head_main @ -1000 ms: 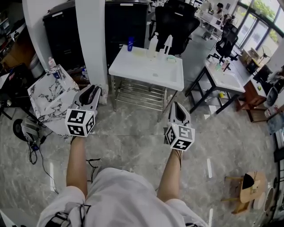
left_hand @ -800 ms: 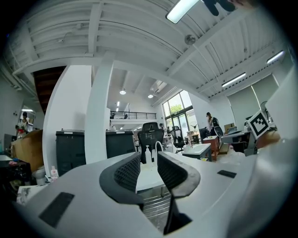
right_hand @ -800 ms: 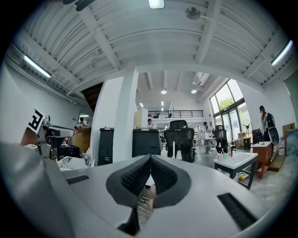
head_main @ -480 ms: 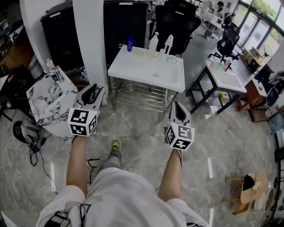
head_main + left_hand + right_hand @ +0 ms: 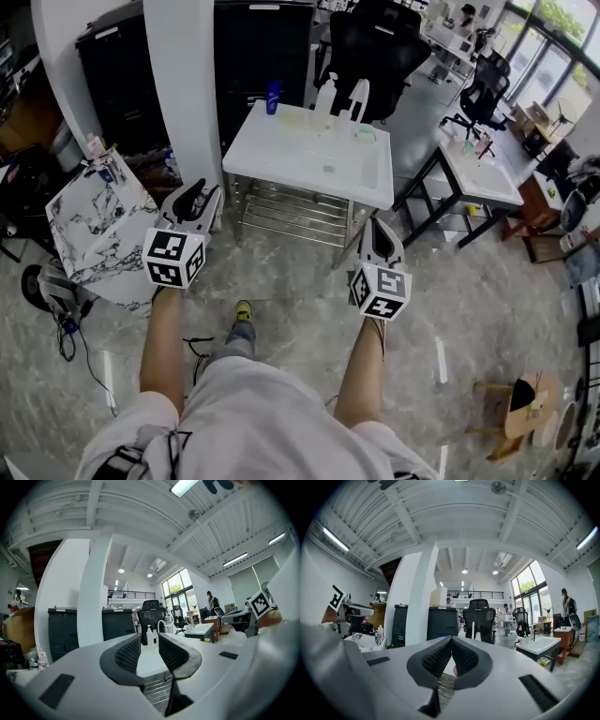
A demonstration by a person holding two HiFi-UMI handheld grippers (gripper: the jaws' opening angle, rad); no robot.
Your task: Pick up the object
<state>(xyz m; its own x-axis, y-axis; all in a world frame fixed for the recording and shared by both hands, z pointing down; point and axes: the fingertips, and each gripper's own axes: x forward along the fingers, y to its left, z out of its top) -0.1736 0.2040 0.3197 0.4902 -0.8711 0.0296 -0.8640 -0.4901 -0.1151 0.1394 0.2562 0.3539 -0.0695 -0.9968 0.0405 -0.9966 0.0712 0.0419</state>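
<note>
Head view: left claw (image 5: 191, 198) before table (image 5: 302, 155).

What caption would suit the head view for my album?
Person facing a white table with bottles; left gripper jaws just opened, empty; right gripper jaws shut.

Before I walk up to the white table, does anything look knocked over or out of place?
Only the marble-patterned slab left of the white pillar: it sits askew, corner-on to the room. Bottles on the white table stand upright; no spill visible.
</note>
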